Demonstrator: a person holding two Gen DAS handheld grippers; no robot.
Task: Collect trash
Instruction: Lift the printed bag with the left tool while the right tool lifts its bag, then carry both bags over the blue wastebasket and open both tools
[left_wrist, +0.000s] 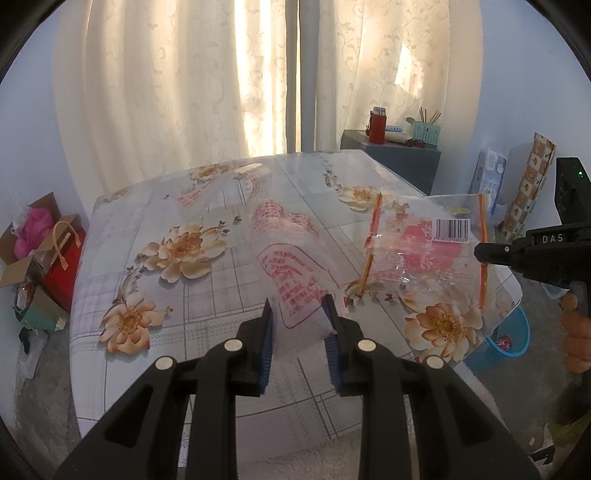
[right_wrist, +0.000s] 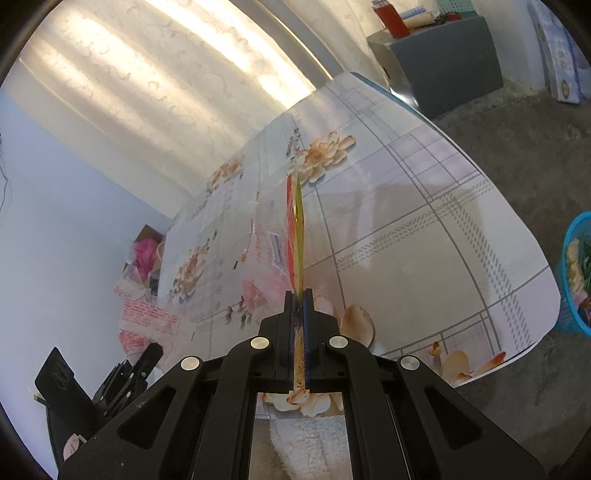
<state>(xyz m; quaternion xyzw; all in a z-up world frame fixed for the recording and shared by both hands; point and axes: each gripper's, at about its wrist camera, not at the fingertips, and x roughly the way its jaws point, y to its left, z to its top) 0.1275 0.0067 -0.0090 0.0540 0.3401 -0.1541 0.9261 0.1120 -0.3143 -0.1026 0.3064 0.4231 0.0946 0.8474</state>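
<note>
A clear plastic bag with red print (left_wrist: 291, 254) lies on the flowered table (left_wrist: 177, 306); its near end sits between the fingers of my open left gripper (left_wrist: 297, 314). My right gripper (left_wrist: 480, 253) is shut on a clear wrapper with red-yellow edges and a barcode (left_wrist: 424, 254), held above the table's right side. In the right wrist view the right gripper (right_wrist: 299, 299) pinches the wrapper's edge (right_wrist: 297, 229), seen edge-on. A further clear printed bag (left_wrist: 229, 184) lies far on the table.
A blue basket with trash (left_wrist: 506, 339) stands on the floor right of the table, also in the right wrist view (right_wrist: 576, 277). A grey cabinet (left_wrist: 402, 155) with a red flask stands behind. Boxes and a red bag (left_wrist: 62, 258) sit on the floor at left. Curtains hang behind.
</note>
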